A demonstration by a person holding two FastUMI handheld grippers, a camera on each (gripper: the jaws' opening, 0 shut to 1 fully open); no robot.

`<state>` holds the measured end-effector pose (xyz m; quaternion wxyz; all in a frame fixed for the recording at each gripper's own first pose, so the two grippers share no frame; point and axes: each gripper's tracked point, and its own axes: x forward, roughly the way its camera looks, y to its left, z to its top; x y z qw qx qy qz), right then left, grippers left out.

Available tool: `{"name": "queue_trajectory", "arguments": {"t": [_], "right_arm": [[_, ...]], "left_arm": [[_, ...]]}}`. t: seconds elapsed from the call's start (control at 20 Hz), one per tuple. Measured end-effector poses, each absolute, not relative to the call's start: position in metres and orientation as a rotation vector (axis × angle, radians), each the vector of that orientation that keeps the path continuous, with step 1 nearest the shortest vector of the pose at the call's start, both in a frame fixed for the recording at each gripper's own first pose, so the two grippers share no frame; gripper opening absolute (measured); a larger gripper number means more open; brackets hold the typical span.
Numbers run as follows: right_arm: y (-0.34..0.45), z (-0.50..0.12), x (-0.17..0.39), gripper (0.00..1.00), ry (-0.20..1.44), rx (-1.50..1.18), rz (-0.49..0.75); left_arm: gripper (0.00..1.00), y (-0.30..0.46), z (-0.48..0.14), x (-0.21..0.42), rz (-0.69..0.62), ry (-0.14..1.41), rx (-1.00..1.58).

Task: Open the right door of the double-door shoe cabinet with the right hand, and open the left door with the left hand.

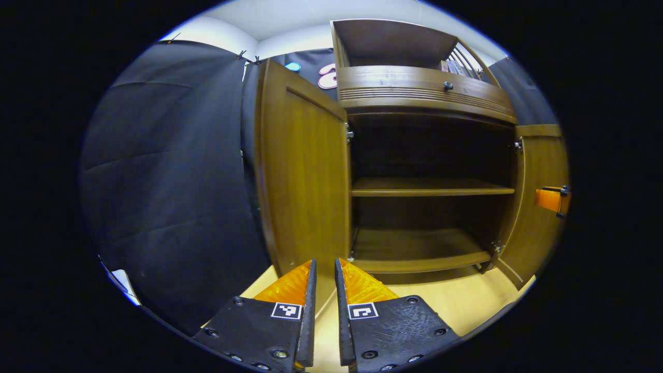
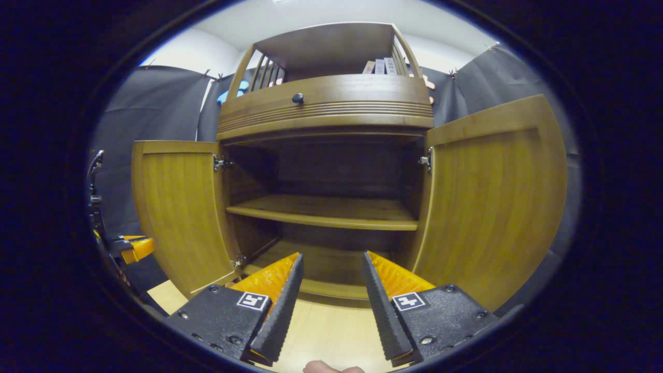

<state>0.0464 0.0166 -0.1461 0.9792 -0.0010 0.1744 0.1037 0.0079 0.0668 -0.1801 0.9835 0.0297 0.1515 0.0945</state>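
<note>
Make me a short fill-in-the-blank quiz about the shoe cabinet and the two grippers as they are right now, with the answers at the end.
1. Both the left door and the right door of the shoe cabinet stand ____.
2. Inside, the middle shelf carries ____ shoes.
3. The right gripper holds ____ between its fingers.
4. The drawer above the doors has one round ____ on its front.

Missing words: open; no; nothing; knob

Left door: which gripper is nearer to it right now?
Left. The left gripper sits just off the open left door, by its free edge. The right gripper faces the cabinet's middle, with the right door beside it.
</note>
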Motion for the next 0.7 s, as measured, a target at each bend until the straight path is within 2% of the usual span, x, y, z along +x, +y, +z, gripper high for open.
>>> {"name": "queue_trajectory", "arguments": {"t": [0.05, 0.1, 0.15, 0.4, 0.45, 0.5, 0.55, 0.6, 0.65, 0.7], "right_arm": [[0.015, -0.142, 0.046, 0.73, 0.346, 0.000, 0.204], [0.015, -0.139, 0.046, 0.75, 0.338, 0.001, 0.200], [0.014, -0.136, 0.045, 0.77, 0.332, 0.002, 0.195], [0.006, -0.135, 0.046, 0.80, 0.327, 0.011, 0.167], [0.004, -0.137, 0.046, 0.80, 0.337, 0.016, 0.160], [0.004, -0.139, 0.045, 0.80, 0.343, 0.017, 0.154], [0.003, -0.138, 0.045, 0.80, 0.341, 0.016, 0.149], [0.001, -0.136, 0.045, 0.80, 0.337, 0.011, 0.143], [-0.001, -0.135, 0.044, 0.80, 0.334, 0.005, 0.136], [-0.002, -0.133, 0.043, 0.78, 0.331, 0.001, 0.132]], "left_arm": [[0.23, 0.057, -0.181, 0.012, 0.162, 0.302, 0.053], [0.18, 0.051, -0.181, 0.013, 0.152, 0.303, 0.064], [0.34, 0.047, -0.182, 0.017, 0.147, 0.308, 0.073], [0.36, 0.008, -0.175, 0.032, 0.067, 0.294, 0.047], [0.43, 0.001, -0.177, 0.033, 0.050, 0.308, 0.024], [0.45, -0.005, -0.177, 0.032, 0.037, 0.315, 0.009], [0.56, -0.009, -0.176, 0.032, 0.030, 0.317, 0.003], [0.56, -0.012, -0.175, 0.033, 0.026, 0.313, 0.002], [0.52, -0.015, -0.172, 0.034, 0.020, 0.306, 0.003], [0.54, -0.019, -0.168, 0.034, 0.014, 0.297, 0.001]]}}
